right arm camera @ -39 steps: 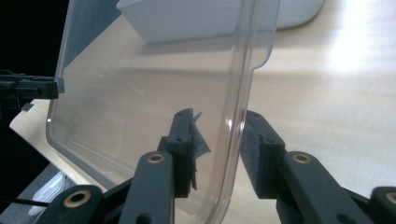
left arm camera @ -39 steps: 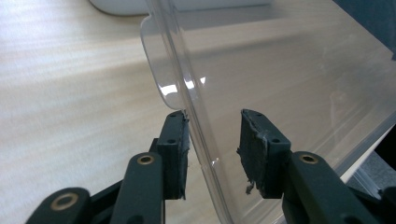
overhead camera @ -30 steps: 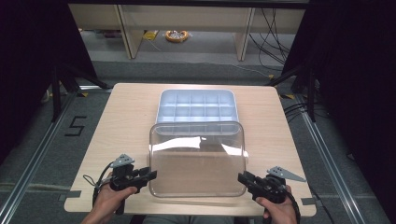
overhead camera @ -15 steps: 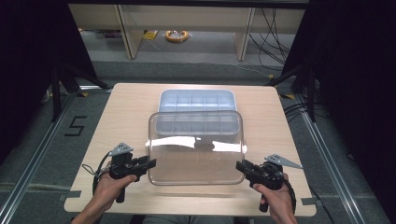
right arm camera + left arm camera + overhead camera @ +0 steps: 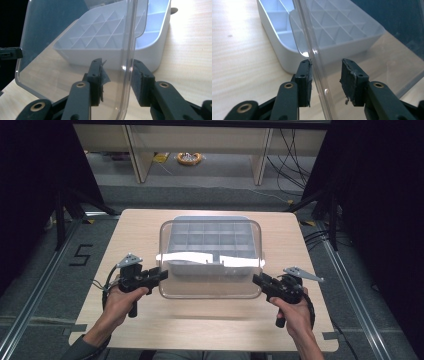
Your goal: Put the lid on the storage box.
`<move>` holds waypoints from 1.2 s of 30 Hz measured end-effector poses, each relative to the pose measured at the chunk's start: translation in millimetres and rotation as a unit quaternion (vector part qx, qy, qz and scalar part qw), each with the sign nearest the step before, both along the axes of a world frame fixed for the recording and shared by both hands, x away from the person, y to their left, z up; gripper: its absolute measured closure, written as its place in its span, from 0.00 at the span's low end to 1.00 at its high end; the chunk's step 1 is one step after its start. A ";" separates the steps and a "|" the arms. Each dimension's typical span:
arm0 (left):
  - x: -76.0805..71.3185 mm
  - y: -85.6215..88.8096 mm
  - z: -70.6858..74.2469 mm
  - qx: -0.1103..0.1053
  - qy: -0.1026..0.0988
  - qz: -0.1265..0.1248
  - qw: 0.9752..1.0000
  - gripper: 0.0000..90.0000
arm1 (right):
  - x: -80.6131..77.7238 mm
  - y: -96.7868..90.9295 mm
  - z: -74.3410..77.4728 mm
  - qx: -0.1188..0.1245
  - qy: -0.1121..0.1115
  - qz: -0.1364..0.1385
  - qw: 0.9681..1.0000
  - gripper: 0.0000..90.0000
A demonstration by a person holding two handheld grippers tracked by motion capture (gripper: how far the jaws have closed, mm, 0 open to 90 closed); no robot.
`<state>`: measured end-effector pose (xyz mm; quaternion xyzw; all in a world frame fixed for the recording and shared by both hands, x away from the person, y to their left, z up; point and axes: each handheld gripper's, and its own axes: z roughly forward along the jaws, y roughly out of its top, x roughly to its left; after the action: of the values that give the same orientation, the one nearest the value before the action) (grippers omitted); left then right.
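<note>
Lid (image 5: 210,262) clear, held flat above near half of tray (image 5: 210,236), long axis left-right. Left gripper (image 5: 159,275) straddles lid's left edge, right gripper (image 5: 258,280) straddles its right edge; jaws look parted around rim, clamping unclear. Tray lies forward of both hands, equally near.

A clear plastic lid (image 5: 210,265) with rounded corners hangs level above the table, partly overlapping the near part of a white compartment tray (image 5: 210,234). The tray, divided into a grid of small square cells, lies flat at the table's centre, toward the far side.
</note>
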<state>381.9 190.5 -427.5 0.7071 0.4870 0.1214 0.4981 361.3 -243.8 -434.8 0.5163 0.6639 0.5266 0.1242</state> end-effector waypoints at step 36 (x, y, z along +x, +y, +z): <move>110.0 -14.2 15.3 -0.019 0.025 0.063 0.998 0.65 | 96.4 13.2 22.7 0.008 0.020 -0.064 0.998 0.69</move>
<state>491.9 176.3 -412.2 0.6684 0.5445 0.1256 0.4909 457.7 -230.6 -412.1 0.5696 0.6275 0.5120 0.1403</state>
